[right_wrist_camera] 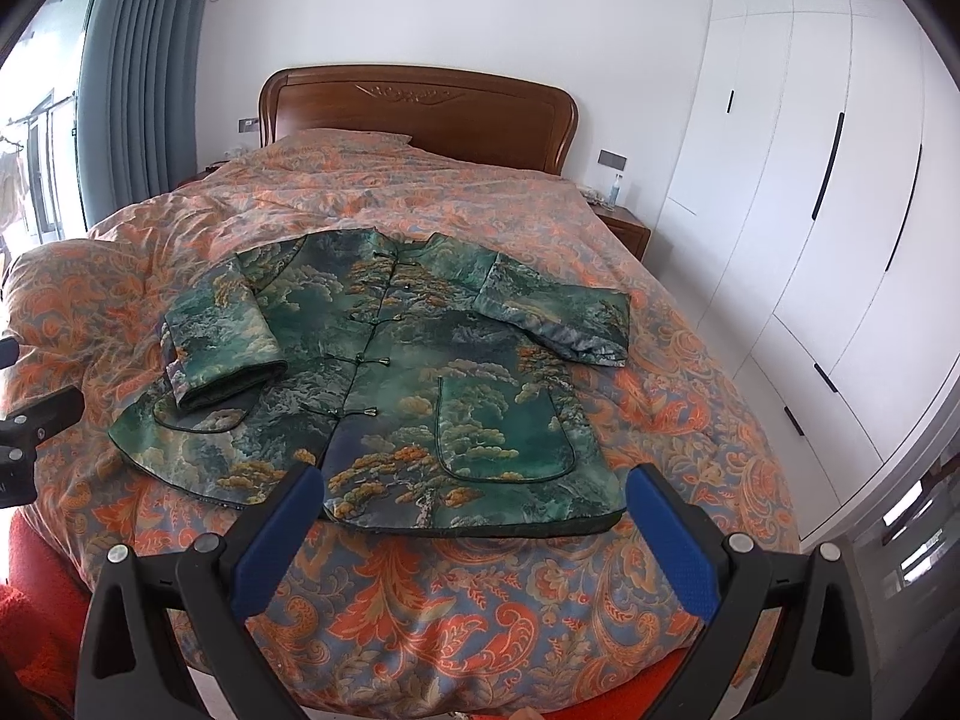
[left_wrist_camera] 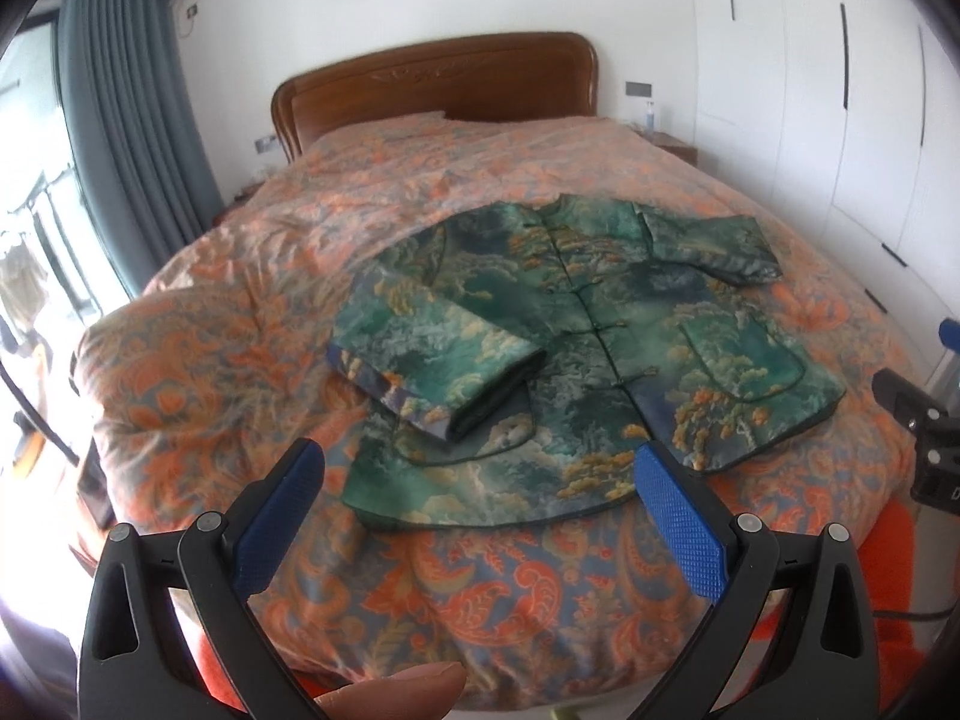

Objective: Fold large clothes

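A: Left wrist view is showing my left gripper (left_wrist_camera: 480,468) hanging over the foot of the bed, jaws spread wide, nothing between them. Right gripper (right_wrist_camera: 474,495) is doing the same, released, holding nothing.

B: Where's the jacket sitting?

A: The green brocade jacket (left_wrist_camera: 594,324) is lying front-up on the orange paisley quilt (left_wrist_camera: 228,276), knot buttons (left_wrist_camera: 591,327) done up, collar twd the headboard (left_wrist_camera: 444,90). Hem (right_wrist_camera: 468,525) is lying just ahead of both grippers. The left sleeve (left_wrist_camera: 432,366) is already lying folded in over the chest; the right sleeve (right_wrist_camera: 558,318) is sticking out to the side, so I'm judging that's the next bit to bring in.

B: What's worrying you?

A: Few things. The fabric is looking slick and padded, so if I'm pinching only the top layer it could be slipping out mid-lift. Also the quilt is soft and puffy underneath: going too deep, I'm probably grabbing quilt w/ the jacket and dragging the whole lot askew.

B: And the folded sleeve?

A: That one's sitting loose, its cuff (left_wrist_camera: 480,420) resting over the pocket (left_wrist_camera: 474,438). Any tug on the hem or body is likely rolling it back off. Plus the bed edge is close behind the hem, so pulling twd me could be sliding the jacket off the mattress.

B: So?

A: I'm thinking shallow pinch at the right cuff (right_wrist_camera: 600,324), lifting slow, keeping the body still.
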A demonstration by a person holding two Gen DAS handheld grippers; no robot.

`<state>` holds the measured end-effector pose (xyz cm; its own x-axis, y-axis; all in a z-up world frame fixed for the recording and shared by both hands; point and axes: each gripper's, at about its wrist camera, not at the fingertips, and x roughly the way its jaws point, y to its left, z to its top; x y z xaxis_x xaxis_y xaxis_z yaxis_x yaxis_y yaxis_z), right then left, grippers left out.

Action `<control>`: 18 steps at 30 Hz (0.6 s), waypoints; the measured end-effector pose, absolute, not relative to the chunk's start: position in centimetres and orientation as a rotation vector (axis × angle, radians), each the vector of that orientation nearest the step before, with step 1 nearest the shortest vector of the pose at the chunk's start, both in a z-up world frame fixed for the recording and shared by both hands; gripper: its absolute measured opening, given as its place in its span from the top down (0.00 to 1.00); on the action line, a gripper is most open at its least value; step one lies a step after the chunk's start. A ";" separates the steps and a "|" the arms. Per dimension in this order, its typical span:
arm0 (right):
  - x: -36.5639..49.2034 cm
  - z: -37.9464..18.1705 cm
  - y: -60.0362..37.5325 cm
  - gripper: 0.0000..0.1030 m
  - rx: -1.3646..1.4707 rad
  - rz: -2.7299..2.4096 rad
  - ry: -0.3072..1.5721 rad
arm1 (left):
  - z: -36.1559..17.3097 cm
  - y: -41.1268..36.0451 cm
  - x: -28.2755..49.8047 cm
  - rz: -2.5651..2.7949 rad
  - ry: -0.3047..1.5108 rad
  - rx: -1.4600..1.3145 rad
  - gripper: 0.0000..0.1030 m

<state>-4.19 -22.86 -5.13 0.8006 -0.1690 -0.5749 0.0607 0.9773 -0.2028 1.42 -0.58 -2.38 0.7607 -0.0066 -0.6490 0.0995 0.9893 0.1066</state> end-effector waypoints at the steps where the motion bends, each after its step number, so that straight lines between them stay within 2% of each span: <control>1: -4.1 -5.1 -22.9 0.00 -0.182 -0.123 0.627 | -2.3 -0.4 1.4 -0.056 0.699 0.133 0.00; 9: -3.7 -3.8 -22.9 0.00 -0.263 -0.094 0.516 | -1.7 0.6 2.5 -0.008 0.639 0.139 0.00; 12: -3.0 -3.2 -22.9 0.00 -0.265 0.062 0.483 | -1.7 0.9 3.2 0.002 0.629 0.144 0.00; 18: -1.0 -3.9 -22.3 0.00 -0.230 0.149 0.570 | -2.1 1.4 4.4 -0.019 0.659 0.111 0.00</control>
<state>-0.97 -22.32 -3.95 0.8324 0.0756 -0.5490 -0.2023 0.9637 -0.1741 4.42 1.43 -2.10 0.7908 0.0179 -0.6118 0.0525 0.9939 0.0969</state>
